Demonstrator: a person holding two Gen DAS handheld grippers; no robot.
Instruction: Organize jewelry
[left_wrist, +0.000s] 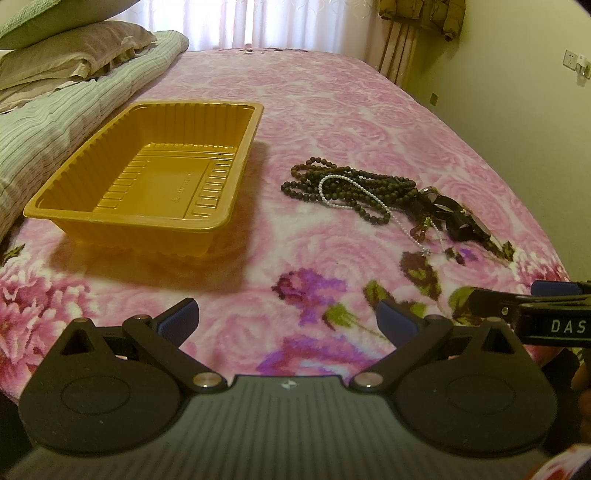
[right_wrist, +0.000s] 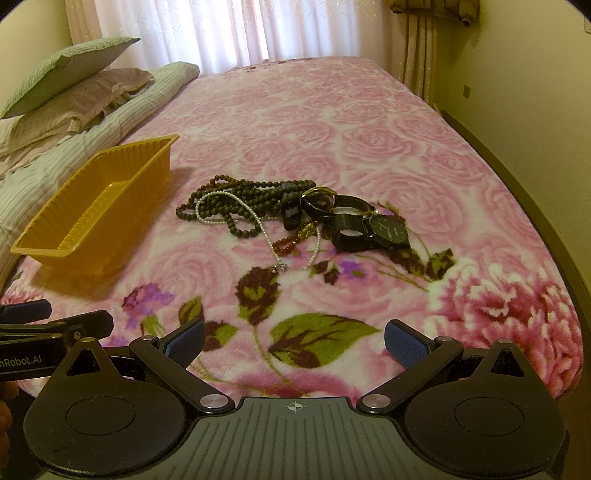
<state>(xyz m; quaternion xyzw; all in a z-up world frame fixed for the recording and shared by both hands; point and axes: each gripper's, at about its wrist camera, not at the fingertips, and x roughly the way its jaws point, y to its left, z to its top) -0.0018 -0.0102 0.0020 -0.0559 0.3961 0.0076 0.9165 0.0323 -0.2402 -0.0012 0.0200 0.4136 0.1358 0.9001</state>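
Note:
An empty yellow plastic tray sits on the pink floral blanket at the left. To its right lies a jewelry pile: dark bead strands, a white pearl necklace, a red bead bracelet and black watches. My left gripper is open and empty, near the bed's front edge, short of the tray. My right gripper is open and empty, short of the pile; it also shows at the right edge of the left wrist view.
Pillows and a folded striped quilt lie along the left side of the bed. A wall runs close along the right edge. Curtains hang at the far end.

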